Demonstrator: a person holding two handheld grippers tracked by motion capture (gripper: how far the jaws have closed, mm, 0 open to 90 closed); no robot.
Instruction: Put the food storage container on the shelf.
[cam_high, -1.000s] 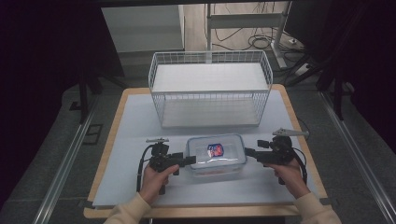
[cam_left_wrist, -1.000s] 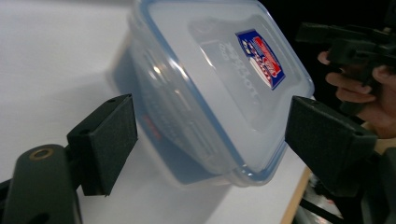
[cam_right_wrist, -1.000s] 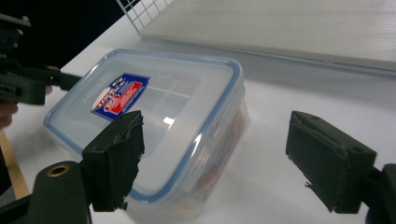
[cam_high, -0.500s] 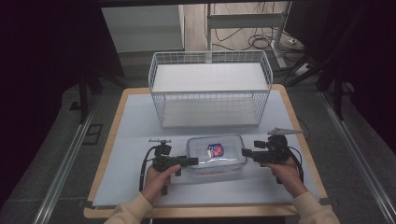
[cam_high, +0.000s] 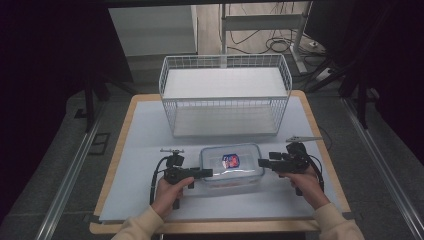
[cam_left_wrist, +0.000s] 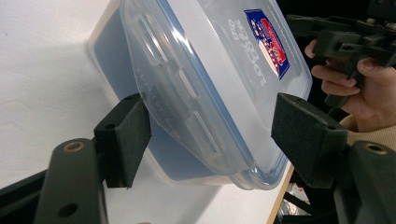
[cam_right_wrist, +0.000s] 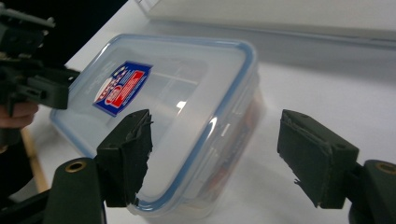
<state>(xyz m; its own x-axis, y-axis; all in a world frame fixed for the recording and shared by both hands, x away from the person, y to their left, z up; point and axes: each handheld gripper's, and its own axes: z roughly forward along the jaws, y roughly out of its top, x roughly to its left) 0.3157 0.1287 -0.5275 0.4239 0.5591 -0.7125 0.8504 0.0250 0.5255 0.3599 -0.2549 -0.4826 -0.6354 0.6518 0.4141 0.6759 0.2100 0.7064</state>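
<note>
Two grippers, one in each of my hands, sit at opposite short ends of the clear plastic container (cam_high: 232, 168) with the blue-edged lid, which rests on the white table (cam_high: 140, 140) in front of the wire basket (cam_high: 225, 95). My left gripper (cam_high: 206, 173) straddles the container's left end: in the left gripper view one pad (cam_left_wrist: 133, 135) is right against the side wall by the lid latch, while the other pad (cam_left_wrist: 303, 130) stands off from the lid, so the jaws are half-wide and have just been closing with the container's end between them, not yet clamped. My right gripper (cam_high: 262, 163) has its jaws wide, having just narrowed a little; in the right gripper view one pad (cam_right_wrist: 128, 149) lies over the lid's corner and the other (cam_right_wrist: 317, 149) hangs apart over bare table.
</note>
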